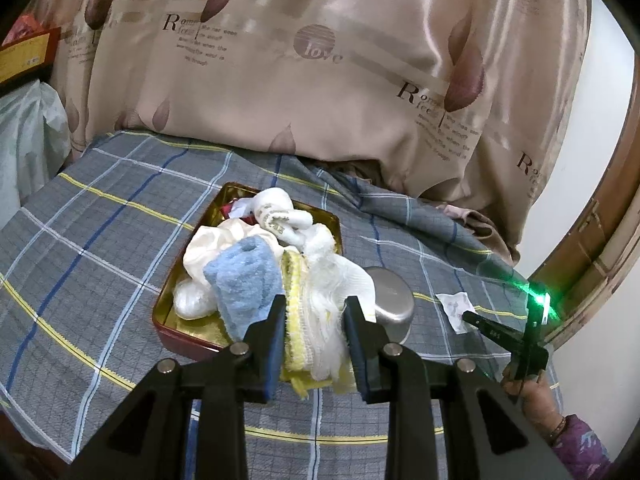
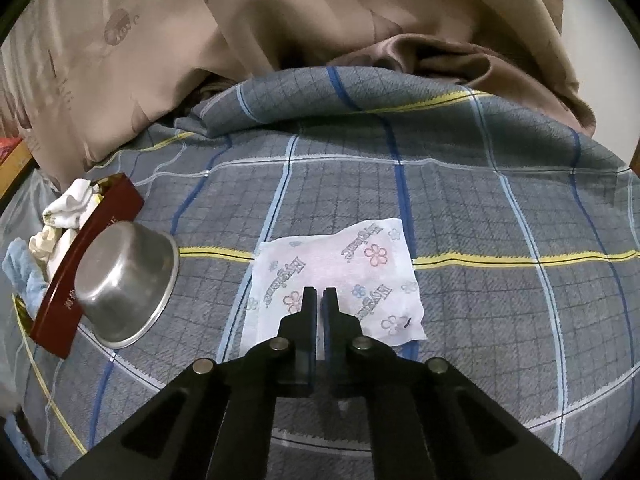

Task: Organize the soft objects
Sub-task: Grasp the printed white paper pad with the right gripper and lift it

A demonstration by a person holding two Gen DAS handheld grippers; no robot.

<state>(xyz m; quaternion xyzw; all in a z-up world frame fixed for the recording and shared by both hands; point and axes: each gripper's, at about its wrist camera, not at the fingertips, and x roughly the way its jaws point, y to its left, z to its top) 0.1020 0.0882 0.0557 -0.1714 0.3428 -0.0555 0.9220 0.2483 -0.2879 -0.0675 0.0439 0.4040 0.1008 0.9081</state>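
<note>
One tissue [image 2: 336, 280] under shut right jaws; one tin [image 1: 188, 336]; one bowl [image 2: 124, 280].

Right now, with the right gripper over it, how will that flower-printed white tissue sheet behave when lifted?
The flower-printed white tissue sheet lies thin and flat on the grey plaid bedsheet, so it is probably very light and floppy, draping from the right gripper. It may tear or slip if pinched only at an edge.

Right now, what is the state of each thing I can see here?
Left gripper: shut on the yellow and white cloth.
Right gripper: fingers closed over the flowered tissue, which lies flat.
Red tin: open, heaped with cloths.
Steel bowl: upside down, against the tin.
</note>
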